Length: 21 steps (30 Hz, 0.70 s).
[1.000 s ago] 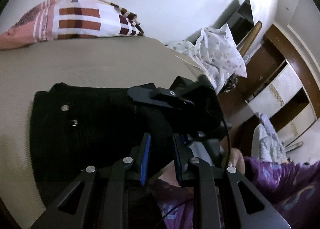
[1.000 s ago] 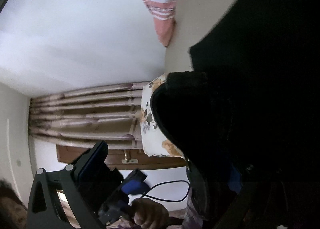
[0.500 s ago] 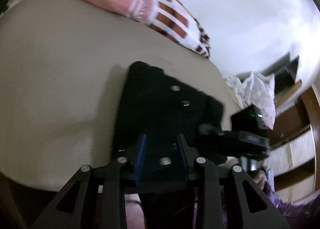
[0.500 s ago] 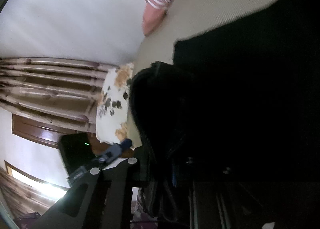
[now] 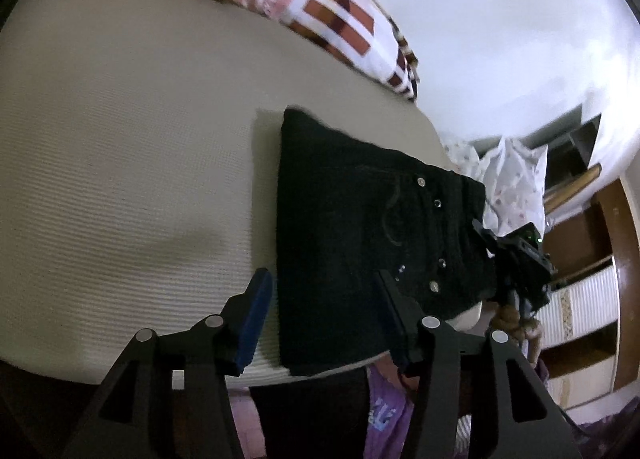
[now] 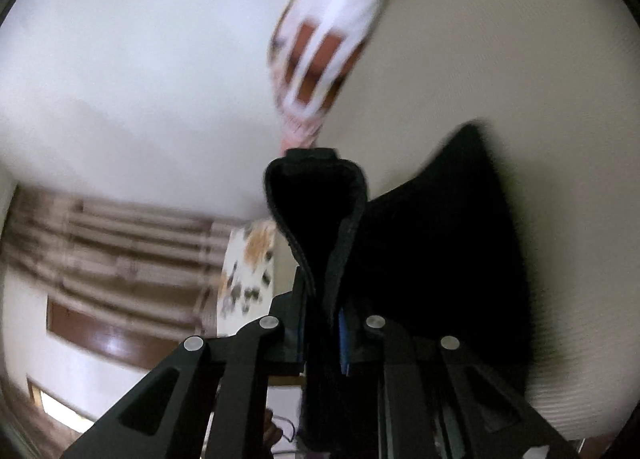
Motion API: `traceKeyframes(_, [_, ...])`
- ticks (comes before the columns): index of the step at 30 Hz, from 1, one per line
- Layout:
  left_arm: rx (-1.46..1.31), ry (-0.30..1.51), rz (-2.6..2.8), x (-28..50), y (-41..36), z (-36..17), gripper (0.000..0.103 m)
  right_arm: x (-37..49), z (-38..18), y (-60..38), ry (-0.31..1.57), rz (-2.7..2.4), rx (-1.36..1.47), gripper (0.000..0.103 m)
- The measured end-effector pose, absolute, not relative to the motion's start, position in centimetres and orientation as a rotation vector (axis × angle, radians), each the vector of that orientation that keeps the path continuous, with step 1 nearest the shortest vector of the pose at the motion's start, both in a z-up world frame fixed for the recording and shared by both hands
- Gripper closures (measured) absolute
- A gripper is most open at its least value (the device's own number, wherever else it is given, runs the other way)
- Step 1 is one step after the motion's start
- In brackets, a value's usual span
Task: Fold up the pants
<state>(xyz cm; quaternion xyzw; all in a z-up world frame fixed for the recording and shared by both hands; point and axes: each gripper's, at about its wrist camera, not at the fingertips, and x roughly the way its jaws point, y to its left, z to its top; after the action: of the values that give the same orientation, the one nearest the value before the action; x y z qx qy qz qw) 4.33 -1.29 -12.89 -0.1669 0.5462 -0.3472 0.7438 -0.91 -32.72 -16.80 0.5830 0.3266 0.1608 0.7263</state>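
Nearest us in the left wrist view, our left tool has its blue-padded fingers spread wide, nothing between them, poised over the near edge of the pants. The black pants lie folded into a block on the beige bed, with metal rivets showing towards 3 o'clock. At 3 o'clock our right tool sits at the pants' far end. In the right wrist view, the right tool is clamped on a thick fold of the pants, which rises between its fingers, the rest spreading towards 3 o'clock. Farther off, a checked pillow lies at 12 o'clock.
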Motion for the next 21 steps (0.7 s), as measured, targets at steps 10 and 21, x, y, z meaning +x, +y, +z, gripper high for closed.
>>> traceKeyframes(10, [-0.272,1.239,-0.793,5.0,-5.3,-13.6,0.049,-2.8,-21.9,-34.0,0.725,0.334,1.471,0.090])
traceKeyframes(21, [-0.161,1.236,-0.812,5.5,-7.8,-14.5,0.042,-9.3,-19.9,-37.3,0.601,0.288,1.414,0.068])
